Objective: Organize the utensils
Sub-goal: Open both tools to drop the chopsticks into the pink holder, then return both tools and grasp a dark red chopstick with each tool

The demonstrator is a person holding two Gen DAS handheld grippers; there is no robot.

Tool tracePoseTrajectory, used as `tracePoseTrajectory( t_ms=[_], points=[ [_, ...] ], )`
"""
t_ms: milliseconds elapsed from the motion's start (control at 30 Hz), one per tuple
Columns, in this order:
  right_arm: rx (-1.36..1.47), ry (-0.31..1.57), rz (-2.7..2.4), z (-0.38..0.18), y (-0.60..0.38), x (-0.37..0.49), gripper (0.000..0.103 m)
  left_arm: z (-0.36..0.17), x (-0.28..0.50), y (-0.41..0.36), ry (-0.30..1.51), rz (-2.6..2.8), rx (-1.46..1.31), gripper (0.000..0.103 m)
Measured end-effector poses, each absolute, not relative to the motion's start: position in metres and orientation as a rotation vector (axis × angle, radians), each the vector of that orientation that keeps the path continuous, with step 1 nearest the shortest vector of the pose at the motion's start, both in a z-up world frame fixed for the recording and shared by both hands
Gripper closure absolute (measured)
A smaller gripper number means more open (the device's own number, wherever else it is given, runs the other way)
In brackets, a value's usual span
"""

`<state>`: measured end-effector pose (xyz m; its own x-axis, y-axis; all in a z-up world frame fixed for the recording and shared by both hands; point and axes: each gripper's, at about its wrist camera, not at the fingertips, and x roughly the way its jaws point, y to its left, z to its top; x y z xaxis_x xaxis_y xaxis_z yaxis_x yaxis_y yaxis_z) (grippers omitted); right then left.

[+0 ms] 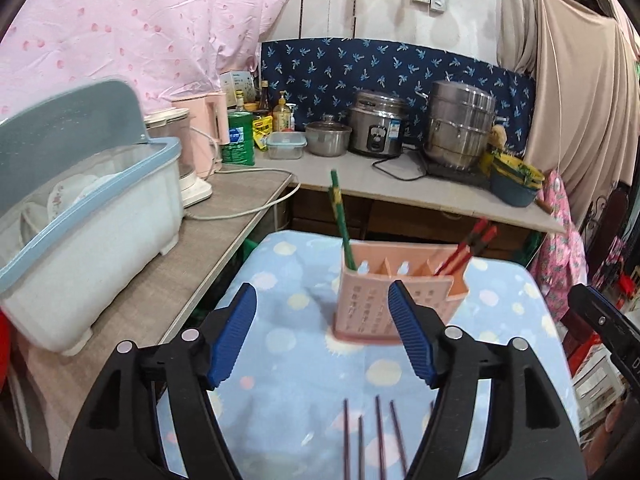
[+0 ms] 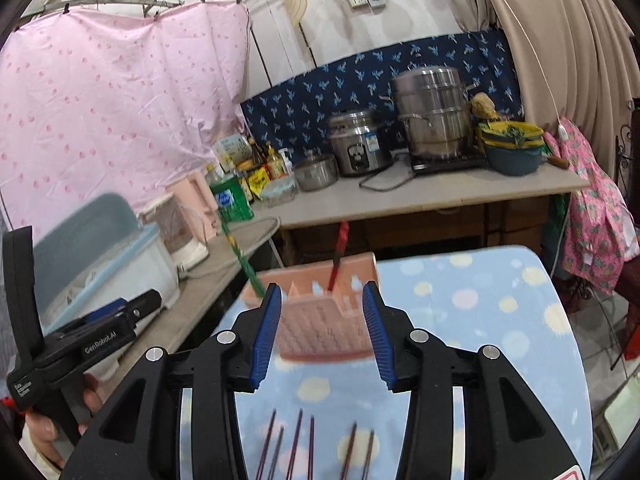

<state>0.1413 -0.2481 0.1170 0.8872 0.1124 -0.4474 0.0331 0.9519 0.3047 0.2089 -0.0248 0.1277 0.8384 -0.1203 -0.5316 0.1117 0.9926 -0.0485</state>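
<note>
Pink holder (image 1: 394, 300) contains green chopsticks (image 1: 340, 220), apparently red chopsticks (image 1: 468, 250).

Pink spotted sheet (image 2: 112, 92) hangs at ten o'clock; navy patterned cloth (image 2: 360, 80) backs the counter (image 2: 440, 192) at twelve; beige curtain (image 2: 560, 40) at two.

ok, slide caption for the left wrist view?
Open left gripper facing pink utensil holder, dark chopsticks lying on the cloth below.

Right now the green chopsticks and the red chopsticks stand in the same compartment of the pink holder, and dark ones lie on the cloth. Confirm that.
Not quite. The green chopsticks stand at one end of the pink holder and the red chopsticks at the other, with compartments between them, as the left wrist view shows. The dark chopsticks do lie on the cloth.
</note>
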Motion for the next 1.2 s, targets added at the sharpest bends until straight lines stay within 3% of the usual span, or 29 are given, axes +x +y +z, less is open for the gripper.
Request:
tracePoseTrajectory(
  t_ms=[667,1000,1200],
  points=[
    [0.216,0.797,-0.019,-0.025,-0.212,0.034,0.061,-0.005,0.091,-0.005,0.841,-0.114,0.058,0.036],
    [0.163,0.875,-0.013,-0.062,-0.190,0.013,0.062,-0.028,0.065,-0.001,0.838,-0.122,0.044,0.036],
    [0.152,0.883,-0.020,-0.067,-0.187,0.008,0.069,-0.038,0.060,-0.003,0.872,-0.137,0.035,0.036]
  ],
)
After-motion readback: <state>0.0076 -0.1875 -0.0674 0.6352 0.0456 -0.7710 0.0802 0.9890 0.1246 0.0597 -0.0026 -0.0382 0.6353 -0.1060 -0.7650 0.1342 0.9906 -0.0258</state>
